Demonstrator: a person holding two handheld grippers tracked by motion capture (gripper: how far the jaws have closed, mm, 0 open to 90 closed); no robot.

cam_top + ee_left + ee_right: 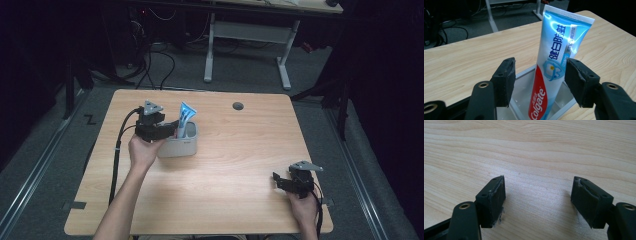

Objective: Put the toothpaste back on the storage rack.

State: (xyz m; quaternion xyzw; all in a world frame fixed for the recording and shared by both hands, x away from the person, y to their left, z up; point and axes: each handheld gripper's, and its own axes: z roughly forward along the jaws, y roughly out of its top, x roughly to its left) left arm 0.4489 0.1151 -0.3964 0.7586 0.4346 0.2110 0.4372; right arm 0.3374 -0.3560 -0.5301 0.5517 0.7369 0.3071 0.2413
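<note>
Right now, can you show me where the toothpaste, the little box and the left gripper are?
Colgate toothpaste tube [554,65], left gripper view, on its blue middle.
Grey box [186,146], high view, on its front wall.
Left gripper [537,83], left gripper view, midway between its open fingertips.

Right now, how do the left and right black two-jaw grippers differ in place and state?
The left gripper sits at the white rectangular holder, jaws open around the upright blue-and-white toothpaste tube; the right gripper has bare wooden table between its jaws. The left is mid-table, the right near the front right edge. Both are open.

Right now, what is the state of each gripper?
Left gripper: open, jaws either side of the tube, not clamping it.
Right gripper: open, holding nothing.
</note>
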